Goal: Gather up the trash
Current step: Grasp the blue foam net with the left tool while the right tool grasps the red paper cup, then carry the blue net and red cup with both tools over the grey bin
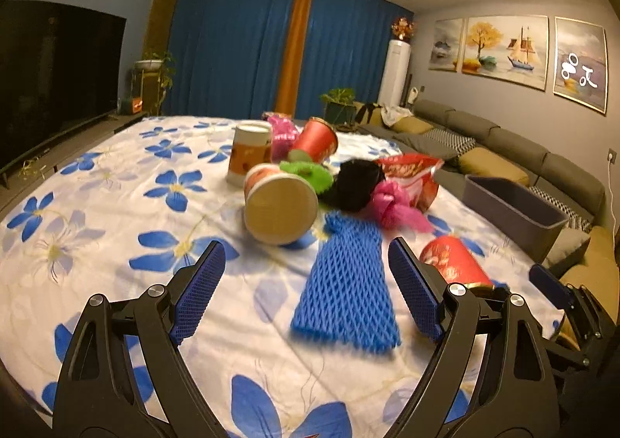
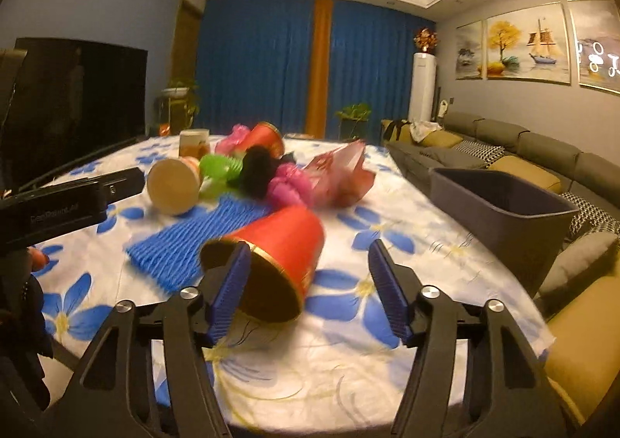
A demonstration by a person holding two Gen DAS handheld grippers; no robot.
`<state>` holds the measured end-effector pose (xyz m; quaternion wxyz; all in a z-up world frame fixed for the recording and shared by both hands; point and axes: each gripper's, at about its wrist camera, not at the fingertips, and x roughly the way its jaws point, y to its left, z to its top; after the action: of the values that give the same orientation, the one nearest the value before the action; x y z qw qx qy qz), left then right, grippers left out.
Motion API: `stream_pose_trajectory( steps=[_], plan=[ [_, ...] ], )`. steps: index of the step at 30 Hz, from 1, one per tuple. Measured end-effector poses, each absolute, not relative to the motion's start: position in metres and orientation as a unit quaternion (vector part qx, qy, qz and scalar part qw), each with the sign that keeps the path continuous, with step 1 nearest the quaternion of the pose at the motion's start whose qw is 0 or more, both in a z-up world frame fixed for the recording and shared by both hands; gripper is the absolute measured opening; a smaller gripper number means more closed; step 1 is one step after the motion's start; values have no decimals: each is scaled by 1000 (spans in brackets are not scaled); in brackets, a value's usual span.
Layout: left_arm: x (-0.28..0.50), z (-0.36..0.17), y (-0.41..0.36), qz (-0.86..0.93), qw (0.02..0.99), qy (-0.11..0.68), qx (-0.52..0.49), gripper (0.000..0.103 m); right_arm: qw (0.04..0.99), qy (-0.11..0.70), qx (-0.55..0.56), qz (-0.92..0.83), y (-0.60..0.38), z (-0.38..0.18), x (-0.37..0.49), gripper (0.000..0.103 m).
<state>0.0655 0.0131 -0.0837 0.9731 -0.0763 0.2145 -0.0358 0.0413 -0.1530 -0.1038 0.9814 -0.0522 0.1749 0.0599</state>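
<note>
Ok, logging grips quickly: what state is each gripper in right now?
Left gripper: open, empty, blue foam net lying ahead between its jaws.
Right gripper: open, holding nothing; the toppled red cup lies between its jaws.

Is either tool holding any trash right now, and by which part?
Nothing is held. The left tool stands open over the blue foam net sleeve; the right tool is open around the tipped red paper cup's rim, pads not pressing.

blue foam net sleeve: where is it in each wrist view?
Left wrist: blue foam net sleeve lies flat at lower centre, ahead of the open left gripper.
Right wrist: it lies left of centre, behind the tipped red cup.
Shared landmark: grey bin at the table's right edge.
</note>
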Motion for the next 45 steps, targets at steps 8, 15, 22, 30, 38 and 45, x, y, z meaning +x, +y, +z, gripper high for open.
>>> stream_pose_trajectory(
  steps=[8,15,22,30,38,45],
  plan=[
    [72,-98,4,-47,967,240,-70,84,978,192,-49,63,-151,-114,52,30],
    [84,-110,0,-59,955,281,-73,77,977,197,-50,64,-153,-119,53,15],
    [91,-125,-8,-68,943,321,-58,52,978,196,-43,61,-158,-118,52,11],
    [92,-127,-13,-70,944,321,-38,16,978,197,-43,60,-160,-117,51,7],
    [85,-116,-10,-75,948,304,-56,6,979,191,-41,59,-163,-110,48,4],
    [70,-91,-9,-88,957,269,-61,5,982,176,-32,58,-170,-98,41,4]
  ],
)
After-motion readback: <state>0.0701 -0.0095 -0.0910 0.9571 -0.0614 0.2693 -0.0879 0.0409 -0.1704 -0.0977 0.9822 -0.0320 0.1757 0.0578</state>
